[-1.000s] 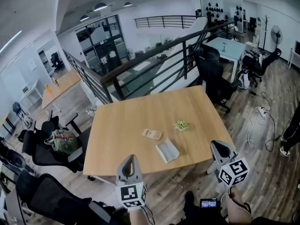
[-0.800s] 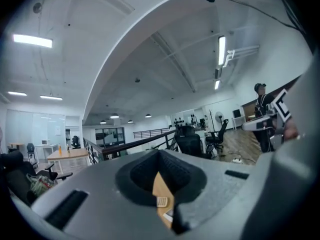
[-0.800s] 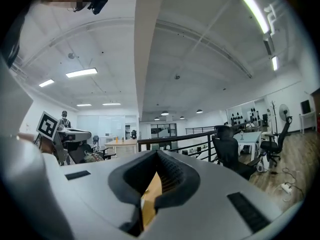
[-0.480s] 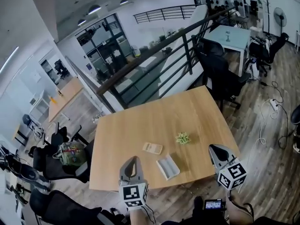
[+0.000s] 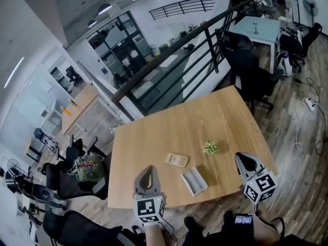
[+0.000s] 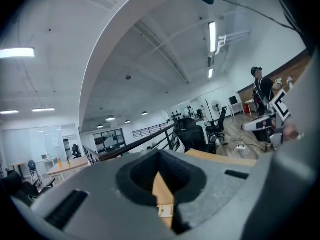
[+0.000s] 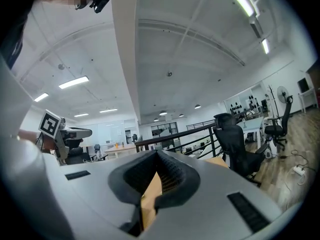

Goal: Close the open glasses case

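The open glasses case [image 5: 194, 181] is pale grey and lies with its lid flung back near the front edge of the wooden table [image 5: 154, 137]. My left gripper [image 5: 148, 170] hovers over the front edge, to the left of the case and apart from it. My right gripper [image 5: 245, 161] hangs off the table's front right corner, to the right of the case. In both gripper views the jaws of the left gripper [image 6: 161, 159] and the right gripper [image 7: 158, 156] stand together with nothing gripped. The case shows in neither gripper view.
A flat beige calculator-like thing [image 5: 176, 160] and a small green sprig [image 5: 209, 147] lie behind the case. Black office chairs [image 5: 77, 181] stand left of the table and more chairs [image 5: 251, 70] at the far right. A dark railing [image 5: 195, 40] runs behind.
Both grippers have come forward toward the table's front edge, and the head view has swung with them. The case, the beige thing and the sprig have not moved on the table.
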A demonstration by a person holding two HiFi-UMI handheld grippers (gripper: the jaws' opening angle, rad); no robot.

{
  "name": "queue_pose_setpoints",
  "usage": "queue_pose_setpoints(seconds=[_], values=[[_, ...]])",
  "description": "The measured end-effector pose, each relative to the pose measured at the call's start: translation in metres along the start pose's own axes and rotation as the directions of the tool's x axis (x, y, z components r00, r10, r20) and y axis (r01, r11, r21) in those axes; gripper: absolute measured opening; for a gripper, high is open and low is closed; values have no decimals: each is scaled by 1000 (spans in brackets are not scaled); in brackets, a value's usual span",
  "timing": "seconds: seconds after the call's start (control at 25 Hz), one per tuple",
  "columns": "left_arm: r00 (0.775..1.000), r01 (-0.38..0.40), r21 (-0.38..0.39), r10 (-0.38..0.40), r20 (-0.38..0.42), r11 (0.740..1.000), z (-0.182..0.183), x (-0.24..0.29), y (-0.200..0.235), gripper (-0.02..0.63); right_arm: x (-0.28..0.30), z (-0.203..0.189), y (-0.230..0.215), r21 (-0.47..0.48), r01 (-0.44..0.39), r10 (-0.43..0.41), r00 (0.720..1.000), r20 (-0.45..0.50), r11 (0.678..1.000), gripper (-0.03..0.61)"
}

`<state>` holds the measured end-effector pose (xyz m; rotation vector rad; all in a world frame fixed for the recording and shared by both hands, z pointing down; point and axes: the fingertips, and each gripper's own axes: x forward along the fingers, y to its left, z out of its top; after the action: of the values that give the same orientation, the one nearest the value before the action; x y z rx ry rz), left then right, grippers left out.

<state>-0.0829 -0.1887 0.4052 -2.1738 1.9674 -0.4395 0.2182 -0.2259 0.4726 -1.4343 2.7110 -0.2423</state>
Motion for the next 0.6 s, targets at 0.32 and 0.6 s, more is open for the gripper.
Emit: queue_pose_setpoints(seconds=[0.32, 0.6], values=[[998, 70, -68, -69, 14, 995, -32, 21, 26, 0, 31, -18, 32, -12, 28, -29, 997, -75, 1000, 14], [990, 136, -87, -132, 51, 987, -42, 38, 57, 0, 76, -38, 78, -71, 22, -32, 989, -142, 997, 14]])
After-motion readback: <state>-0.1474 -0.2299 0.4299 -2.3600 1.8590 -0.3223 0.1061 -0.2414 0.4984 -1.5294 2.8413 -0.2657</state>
